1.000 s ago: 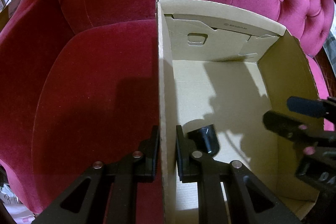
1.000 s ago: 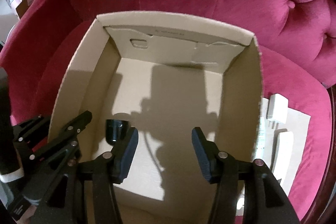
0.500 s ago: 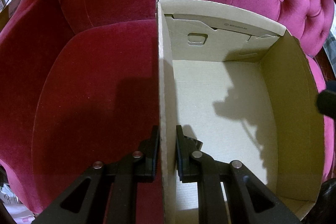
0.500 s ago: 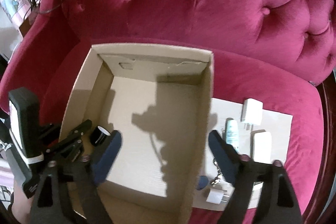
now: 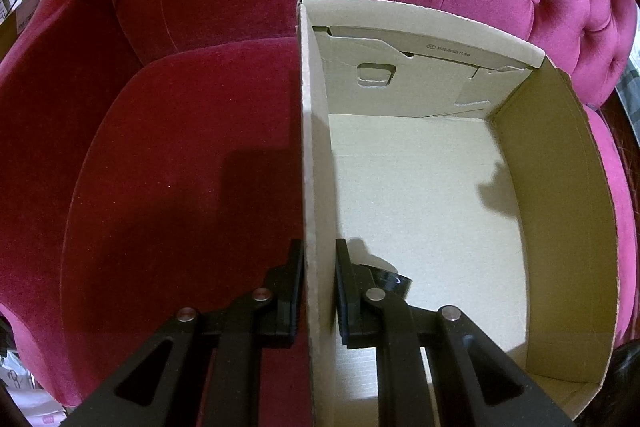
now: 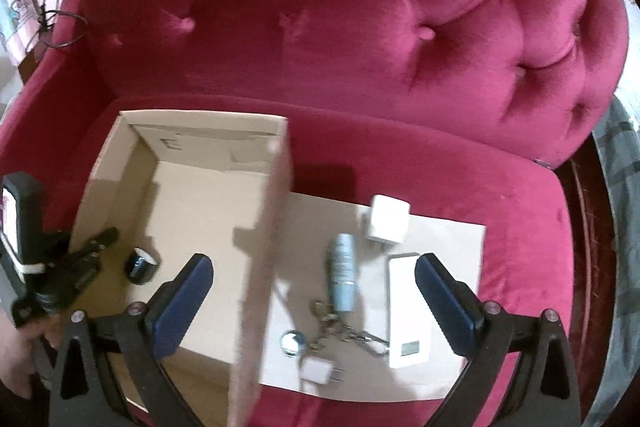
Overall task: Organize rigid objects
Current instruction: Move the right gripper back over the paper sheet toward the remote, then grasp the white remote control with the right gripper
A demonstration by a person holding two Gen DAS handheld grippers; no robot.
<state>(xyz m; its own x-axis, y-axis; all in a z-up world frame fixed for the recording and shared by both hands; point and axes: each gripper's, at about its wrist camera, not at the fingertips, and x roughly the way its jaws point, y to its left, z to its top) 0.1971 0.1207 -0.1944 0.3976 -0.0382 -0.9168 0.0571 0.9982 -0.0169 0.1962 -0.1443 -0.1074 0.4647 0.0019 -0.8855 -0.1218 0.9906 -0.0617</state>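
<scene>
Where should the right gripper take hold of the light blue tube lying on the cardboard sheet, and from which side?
Grip the light blue tube across its middle, coming from above. It lies flat, its long sides free, while a keychain crowds its near end. The right gripper is opening, with nothing held.

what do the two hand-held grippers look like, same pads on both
No. The left hand-held gripper has black arms with triangular cut-outs, silver rivets and black fingers. The right hand-held gripper has the same black arms and rivets, but its fingers carry dark blue pads. In the right wrist view the left one's black body bears a white label and a white band. No cables or sleeves show.
</scene>
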